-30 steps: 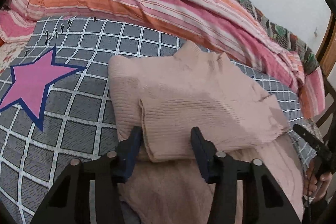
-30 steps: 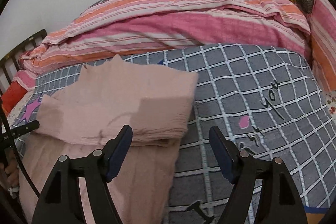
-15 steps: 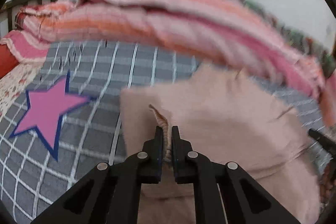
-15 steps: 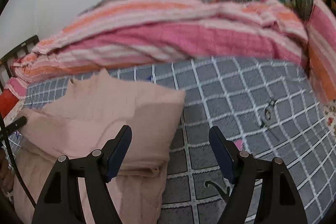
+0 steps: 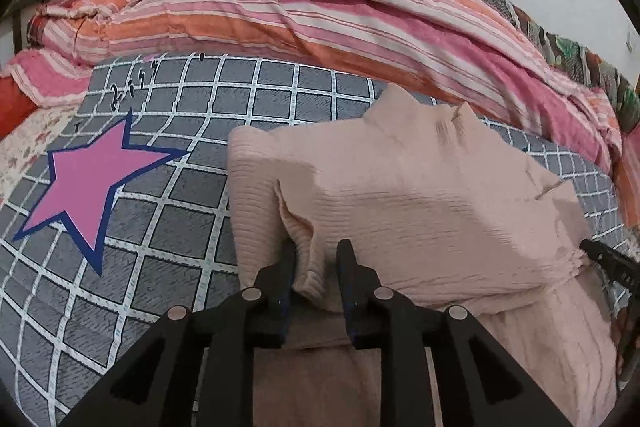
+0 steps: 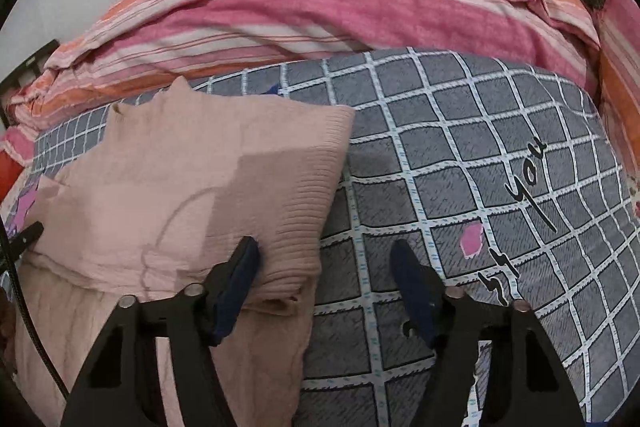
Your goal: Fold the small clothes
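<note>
Sleeve-fold step. Left gripper [image 5: 316, 267] jaws just eased, cuff [image 5: 310, 267] between, barely pinched. Right gripper [image 6: 324, 267] jaws apart, closing, straddling sweater [image 6: 192, 187] edge. Next: firm both grips, lift together.

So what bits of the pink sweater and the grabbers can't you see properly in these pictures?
- Pink sweater, left wrist view: its bottom end runs off the lower edge, behind the left gripper.
- Right wrist view: the sweater's near edge is covered by the right gripper.
- Left wrist view: only one tip of the right gripper shows at the right edge.
- The sweater's underside, facing the checked sheet, is hidden in both views.
</note>
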Demonstrator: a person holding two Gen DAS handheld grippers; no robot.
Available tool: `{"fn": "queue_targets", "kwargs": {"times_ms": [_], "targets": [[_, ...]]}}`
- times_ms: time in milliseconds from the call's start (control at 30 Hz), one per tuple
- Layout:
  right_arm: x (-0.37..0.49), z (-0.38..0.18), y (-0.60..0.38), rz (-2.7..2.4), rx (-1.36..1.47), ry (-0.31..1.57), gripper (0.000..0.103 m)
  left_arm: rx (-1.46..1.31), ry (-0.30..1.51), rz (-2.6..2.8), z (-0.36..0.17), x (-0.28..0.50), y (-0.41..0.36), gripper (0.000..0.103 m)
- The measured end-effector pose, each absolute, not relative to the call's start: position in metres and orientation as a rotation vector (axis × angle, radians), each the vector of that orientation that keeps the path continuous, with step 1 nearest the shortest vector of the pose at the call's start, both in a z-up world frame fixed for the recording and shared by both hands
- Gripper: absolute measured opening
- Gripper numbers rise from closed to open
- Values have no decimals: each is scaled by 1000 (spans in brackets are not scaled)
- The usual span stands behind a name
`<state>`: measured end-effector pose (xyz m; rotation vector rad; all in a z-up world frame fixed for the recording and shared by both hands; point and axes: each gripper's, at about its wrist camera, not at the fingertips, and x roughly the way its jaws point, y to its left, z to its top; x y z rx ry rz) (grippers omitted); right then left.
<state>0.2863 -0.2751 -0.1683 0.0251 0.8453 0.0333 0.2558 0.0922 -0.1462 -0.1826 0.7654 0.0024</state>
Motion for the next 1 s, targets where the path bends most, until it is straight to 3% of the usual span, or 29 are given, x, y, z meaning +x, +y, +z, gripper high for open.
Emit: {"fn": "queue_targets", "kwargs": {"times_ms": [167, 500, 767, 1000], "targets": [[284, -166, -273, 39, 12, 837, 58, -205, 764, -5, -147, 252, 94, 20], [283, -165, -274, 50, 28, 833, 55, -166, 764, -48, -146, 248, 84, 38], [283, -164, -273, 50, 31, 833, 55, -162, 760, -55, -145, 247, 84, 41], [278, -152, -279, 50, 44, 824, 55, -136, 741, -59, -141, 239, 80, 61]]}}
